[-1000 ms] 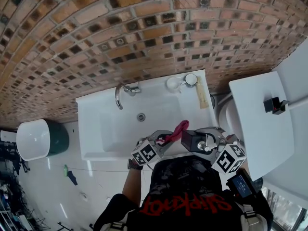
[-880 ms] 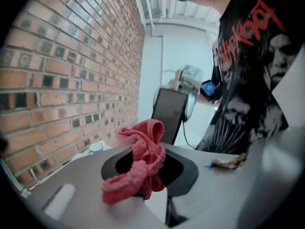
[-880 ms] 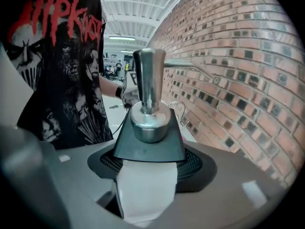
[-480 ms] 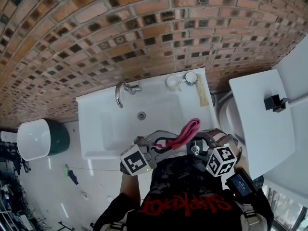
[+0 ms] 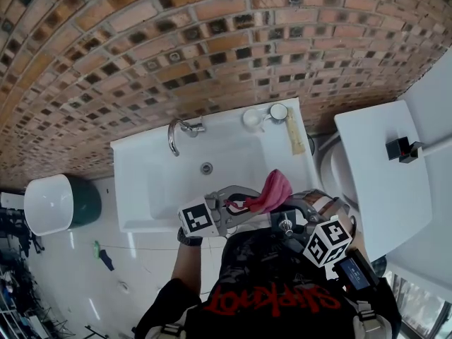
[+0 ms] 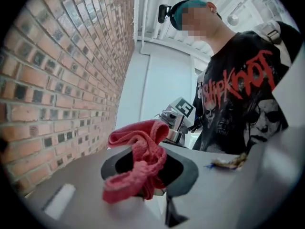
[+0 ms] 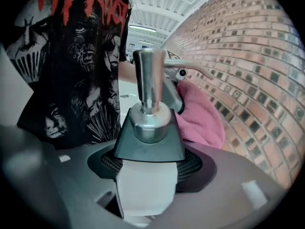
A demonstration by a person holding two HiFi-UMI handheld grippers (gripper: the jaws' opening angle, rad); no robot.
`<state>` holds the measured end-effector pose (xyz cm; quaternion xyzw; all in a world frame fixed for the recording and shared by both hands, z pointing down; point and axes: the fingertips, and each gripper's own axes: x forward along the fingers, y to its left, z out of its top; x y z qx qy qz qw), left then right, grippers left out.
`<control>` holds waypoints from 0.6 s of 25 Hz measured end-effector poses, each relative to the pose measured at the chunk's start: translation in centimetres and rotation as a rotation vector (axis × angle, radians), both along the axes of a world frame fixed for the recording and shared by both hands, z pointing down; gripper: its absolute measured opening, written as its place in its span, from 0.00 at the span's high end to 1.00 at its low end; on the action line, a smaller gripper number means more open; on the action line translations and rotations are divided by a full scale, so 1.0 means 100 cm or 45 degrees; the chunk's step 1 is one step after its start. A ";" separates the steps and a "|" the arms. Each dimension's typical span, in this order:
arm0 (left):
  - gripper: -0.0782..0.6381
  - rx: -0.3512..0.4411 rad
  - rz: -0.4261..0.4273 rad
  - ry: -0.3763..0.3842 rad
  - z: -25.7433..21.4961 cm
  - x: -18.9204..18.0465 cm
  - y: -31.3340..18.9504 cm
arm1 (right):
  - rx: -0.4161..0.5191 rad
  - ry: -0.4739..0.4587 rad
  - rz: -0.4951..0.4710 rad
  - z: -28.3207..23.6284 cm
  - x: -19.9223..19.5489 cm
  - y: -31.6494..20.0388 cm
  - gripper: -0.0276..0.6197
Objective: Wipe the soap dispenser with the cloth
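My right gripper [image 7: 147,173] is shut on the soap dispenser [image 7: 148,128], which has a white body, a dark shoulder and a chrome pump; it stands upright between the jaws. In the head view the soap dispenser [image 5: 282,221] is held in front of the person's chest, just off the sink's front edge. My left gripper [image 6: 145,175] is shut on a bunched pink cloth [image 6: 138,161]. The cloth [image 5: 272,188] hangs right beside the pump's far side, and pink cloth [image 7: 200,116] shows behind the dispenser. Whether they touch I cannot tell.
A white sink [image 5: 155,182] with a chrome tap [image 5: 176,136] sits against the brick wall. Two small cups [image 5: 254,121] stand at its back right corner. A white toilet [image 5: 381,175] is on the right, a lidded bin [image 5: 60,203] on the left.
My left gripper has risen with the cloth and brought it up beside the dispenser's pump. The right gripper has shifted slightly and rolled, still holding the dispenser.
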<state>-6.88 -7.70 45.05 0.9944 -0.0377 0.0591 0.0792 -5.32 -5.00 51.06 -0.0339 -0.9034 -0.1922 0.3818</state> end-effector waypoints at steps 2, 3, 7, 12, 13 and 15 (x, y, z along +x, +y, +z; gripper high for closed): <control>0.82 0.003 0.011 0.002 0.003 0.005 0.000 | 0.014 0.000 -0.001 -0.002 0.000 0.000 0.49; 0.82 0.015 0.003 0.001 0.002 0.006 -0.002 | 0.019 0.006 0.000 -0.002 0.000 -0.001 0.49; 0.82 0.243 -0.110 -0.009 -0.013 0.007 -0.012 | 0.006 0.046 -0.034 0.005 -0.002 0.005 0.49; 0.82 0.425 0.029 -0.291 0.006 0.025 0.008 | -0.060 0.018 -0.061 0.008 -0.004 0.014 0.49; 0.82 0.412 0.069 -0.320 0.009 0.025 0.012 | -0.072 0.010 -0.054 0.007 -0.003 0.014 0.49; 0.82 0.341 0.154 -0.314 0.010 0.021 0.022 | -0.080 0.008 -0.040 0.007 0.000 0.014 0.49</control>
